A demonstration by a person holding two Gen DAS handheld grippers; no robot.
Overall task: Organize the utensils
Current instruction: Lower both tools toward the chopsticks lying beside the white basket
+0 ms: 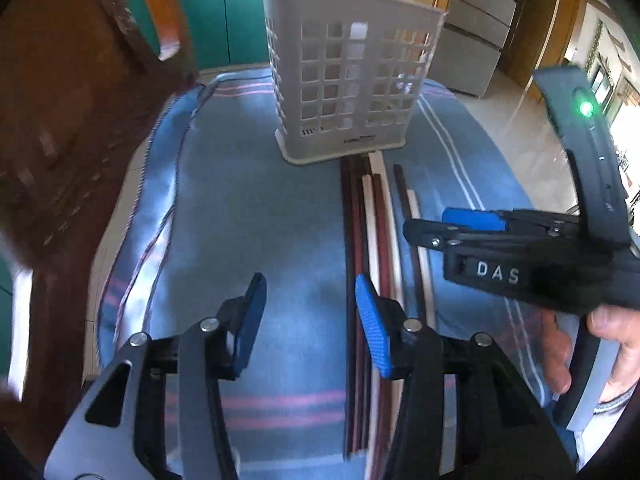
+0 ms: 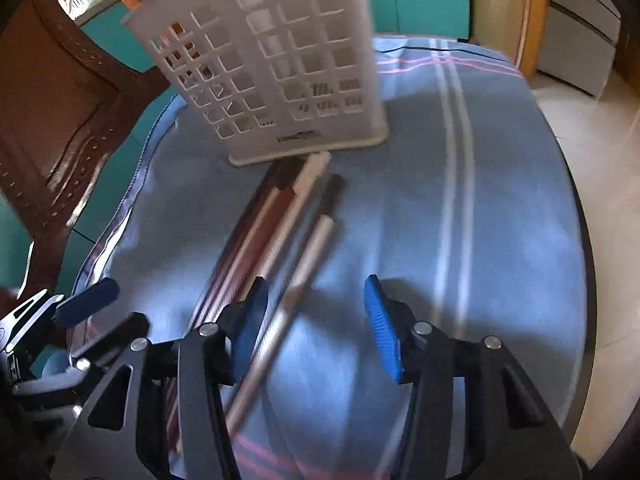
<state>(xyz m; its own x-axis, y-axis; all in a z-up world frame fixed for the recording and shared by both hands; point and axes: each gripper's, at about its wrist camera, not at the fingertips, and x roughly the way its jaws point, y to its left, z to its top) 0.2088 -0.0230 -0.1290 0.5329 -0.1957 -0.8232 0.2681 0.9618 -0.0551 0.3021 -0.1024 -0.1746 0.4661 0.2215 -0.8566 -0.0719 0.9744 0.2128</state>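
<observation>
A white slotted utensil holder (image 1: 348, 76) stands upright at the far middle of the table; it also shows in the right wrist view (image 2: 280, 68). Several chopsticks (image 1: 376, 240), dark brown, maroon and cream, lie side by side on the cloth, running from the holder's base toward me; they also show in the right wrist view (image 2: 280, 232). My left gripper (image 1: 311, 324) is open and empty, just left of the chopsticks. My right gripper (image 2: 316, 328) is open and empty above the chopsticks' near part; from the left wrist view it (image 1: 460, 228) hovers to their right.
A blue cloth with pink and white stripes (image 1: 248, 208) covers the round table. A brown wooden chair (image 1: 60, 120) stands at the left. Teal cabinets (image 1: 224, 8) and grey drawers (image 1: 476, 32) lie beyond. The table edge (image 2: 584, 240) drops to a tiled floor at right.
</observation>
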